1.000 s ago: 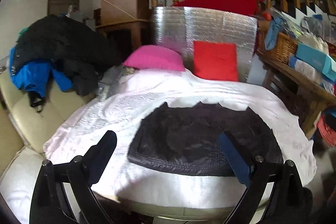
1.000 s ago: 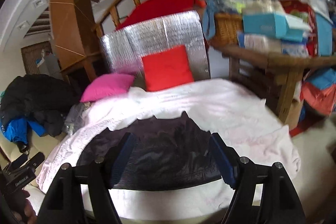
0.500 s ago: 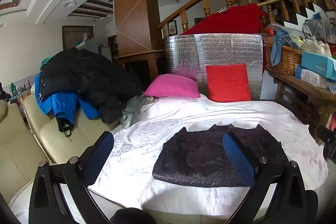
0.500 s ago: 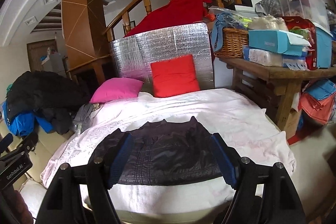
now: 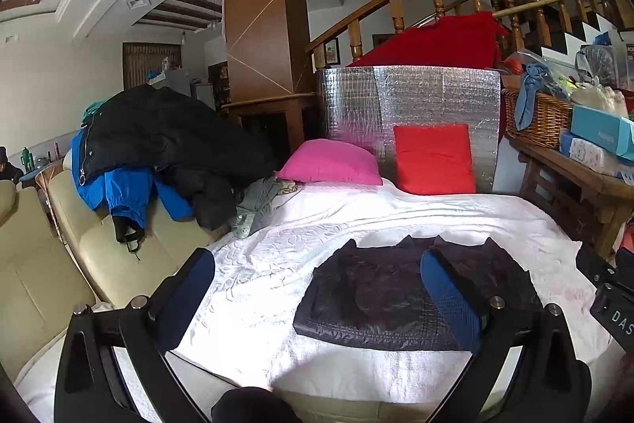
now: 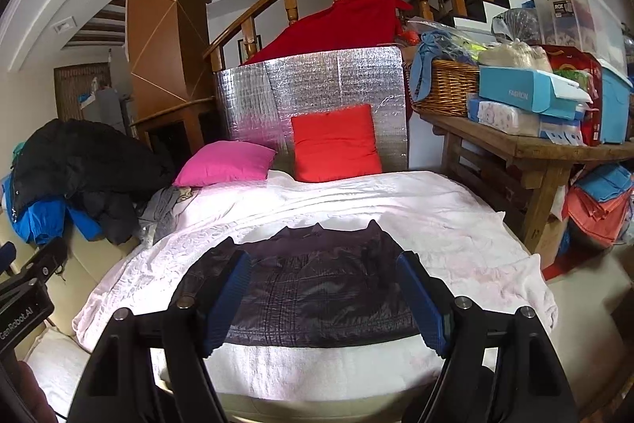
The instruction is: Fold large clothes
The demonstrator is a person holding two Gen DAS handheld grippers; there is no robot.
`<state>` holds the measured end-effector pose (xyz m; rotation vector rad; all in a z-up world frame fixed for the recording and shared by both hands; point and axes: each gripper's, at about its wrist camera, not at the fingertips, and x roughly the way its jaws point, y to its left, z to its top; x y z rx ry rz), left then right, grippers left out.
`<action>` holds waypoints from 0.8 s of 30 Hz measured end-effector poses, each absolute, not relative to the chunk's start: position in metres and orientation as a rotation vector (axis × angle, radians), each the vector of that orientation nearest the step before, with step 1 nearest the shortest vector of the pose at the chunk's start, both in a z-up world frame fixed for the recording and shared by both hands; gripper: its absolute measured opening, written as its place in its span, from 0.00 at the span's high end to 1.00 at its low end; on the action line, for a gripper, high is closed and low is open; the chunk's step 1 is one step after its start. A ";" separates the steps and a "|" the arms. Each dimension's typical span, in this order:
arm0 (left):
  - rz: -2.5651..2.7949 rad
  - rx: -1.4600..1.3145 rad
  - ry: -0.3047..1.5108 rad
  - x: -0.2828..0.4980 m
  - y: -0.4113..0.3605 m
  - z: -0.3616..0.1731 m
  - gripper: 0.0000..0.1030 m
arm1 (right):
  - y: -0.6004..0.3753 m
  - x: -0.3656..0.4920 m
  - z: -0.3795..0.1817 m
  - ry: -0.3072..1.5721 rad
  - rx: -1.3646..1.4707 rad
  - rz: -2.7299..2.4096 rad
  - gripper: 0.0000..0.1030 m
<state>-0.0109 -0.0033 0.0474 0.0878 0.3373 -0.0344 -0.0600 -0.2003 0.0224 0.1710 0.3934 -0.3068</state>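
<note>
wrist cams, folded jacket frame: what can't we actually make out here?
- Dark jacket: in the right wrist view the right gripper and its open fingers cover both its side edges; in the left wrist view a finger hides part of it.
- Its underside and inner folds: hidden by its own top layer.
- Clothes pile on the sofa: overlapping, so the number of garments is unclear.
- Box lettering: too small to read.

Bare white bedspread (image 6: pixel 455 224) around folded jacket (image 6: pixel 317 288) — cushions (image 6: pixel 337 143) behind
</note>
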 end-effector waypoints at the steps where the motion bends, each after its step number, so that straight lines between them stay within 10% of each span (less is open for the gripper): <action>1: -0.036 0.086 0.335 -0.012 -0.003 0.048 0.00 | -0.200 -0.060 0.022 0.394 0.169 -0.310 0.23; 24: -0.042 0.088 0.323 -0.020 -0.001 0.054 0.00 | -0.197 -0.057 0.017 0.411 0.137 -0.338 0.23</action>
